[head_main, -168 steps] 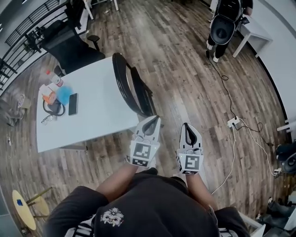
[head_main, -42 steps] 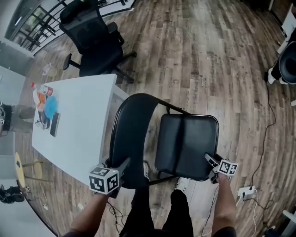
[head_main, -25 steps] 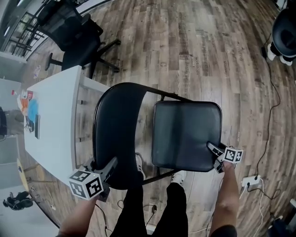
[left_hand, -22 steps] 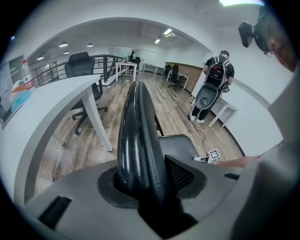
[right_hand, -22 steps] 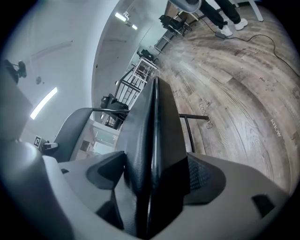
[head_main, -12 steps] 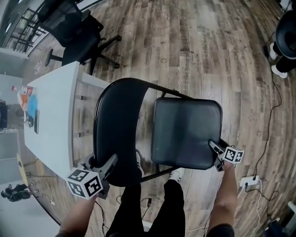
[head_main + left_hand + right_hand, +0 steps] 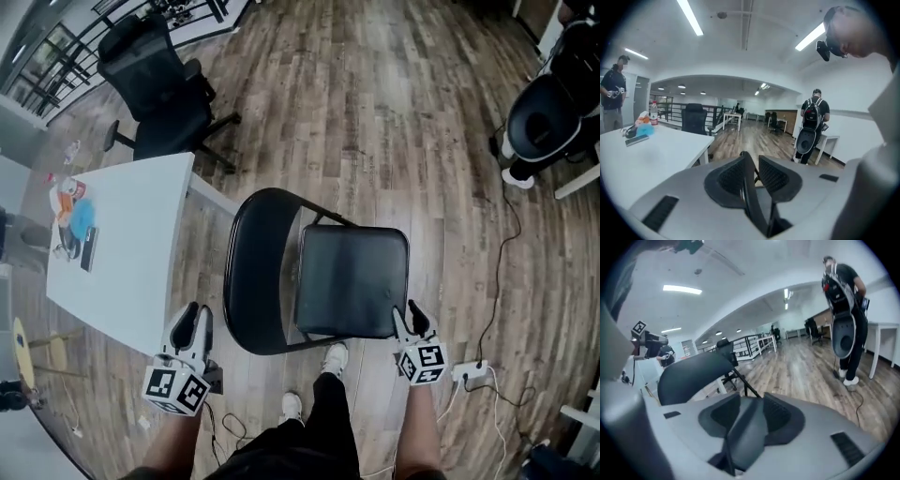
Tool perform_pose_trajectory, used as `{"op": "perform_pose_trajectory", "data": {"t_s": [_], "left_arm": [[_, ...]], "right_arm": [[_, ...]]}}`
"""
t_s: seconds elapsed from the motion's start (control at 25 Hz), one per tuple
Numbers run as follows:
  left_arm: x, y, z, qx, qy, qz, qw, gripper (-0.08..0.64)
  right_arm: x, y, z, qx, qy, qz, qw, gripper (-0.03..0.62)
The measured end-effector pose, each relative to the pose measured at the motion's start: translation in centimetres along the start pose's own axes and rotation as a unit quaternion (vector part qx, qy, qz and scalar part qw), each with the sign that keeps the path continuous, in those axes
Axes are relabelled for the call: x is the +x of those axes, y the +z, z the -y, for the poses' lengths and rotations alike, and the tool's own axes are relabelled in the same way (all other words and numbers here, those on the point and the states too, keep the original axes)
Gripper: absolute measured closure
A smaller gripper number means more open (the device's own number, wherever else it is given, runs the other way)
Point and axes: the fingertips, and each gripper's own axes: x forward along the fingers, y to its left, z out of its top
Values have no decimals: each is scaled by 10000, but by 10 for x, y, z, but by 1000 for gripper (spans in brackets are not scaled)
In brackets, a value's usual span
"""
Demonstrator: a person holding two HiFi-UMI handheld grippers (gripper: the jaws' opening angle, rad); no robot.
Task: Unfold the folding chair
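The black folding chair stands unfolded on the wood floor, with its curved backrest (image 7: 251, 272) to the left and its flat seat (image 7: 352, 279) to the right. My left gripper (image 7: 198, 314) hangs to the left of the backrest, apart from it. Its jaws have just been closing and hold nothing; a narrow gap shows in the left gripper view (image 7: 751, 161). My right gripper (image 7: 410, 315) hovers at the seat's near right corner. Its jaws have also been closing. The seat shows blurred through their gap in the right gripper view (image 7: 752, 405), and the pads do not press on it. The backrest (image 7: 691, 371) appears there too.
A white table (image 7: 131, 253) stands left of the chair with a bottle, a phone and small items (image 7: 75, 217) at its far end. Beyond it is a black office chair (image 7: 161, 89). A person with black gear (image 7: 548, 108) stands far right. A power strip and cable (image 7: 469, 370) lie at right.
Both grippers have come off the chair, the left from the backrest's near edge and the right from the seat's corner, and have risen toward me. The chair stays unfolded.
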Motion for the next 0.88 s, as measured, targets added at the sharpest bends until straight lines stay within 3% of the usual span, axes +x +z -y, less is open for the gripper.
{"op": "perform_pose_trajectory", "data": {"t_s": [0.04,0.12,0.24,0.32,0.44,0.56,0.72,0.88], "left_arm": [[-7,3,8,-35,-125,204,9997,486],[-21,0,27,-25,-500,548,9972,552],[-55,-10,47,-60,-1078,640,9921,554],[-94,-15,50,-228,-1377,631,9882,555],[-156,-15,61,-384,-1757,815,9803,555],[-208,-16,62,-342,-1861,951,9773,555],[-261,-20,56,-391,-1864,1023,9763,554],[-305,-22,50,-318,-1780,1072,9777,555]], "right_arm": [[-14,25,-29,-70,-69,249,9996,465],[-40,70,-82,-45,-106,724,9973,552],[-82,124,-164,371,-31,1247,9915,575],[-112,142,-228,63,-63,1293,9916,577],[-159,147,-306,-621,-151,1431,9876,577],[-203,139,-358,-945,-365,1687,9805,577],[-251,127,-401,-1474,-689,1828,9696,577],[-280,109,-429,-1681,-759,1796,9663,577]]}}
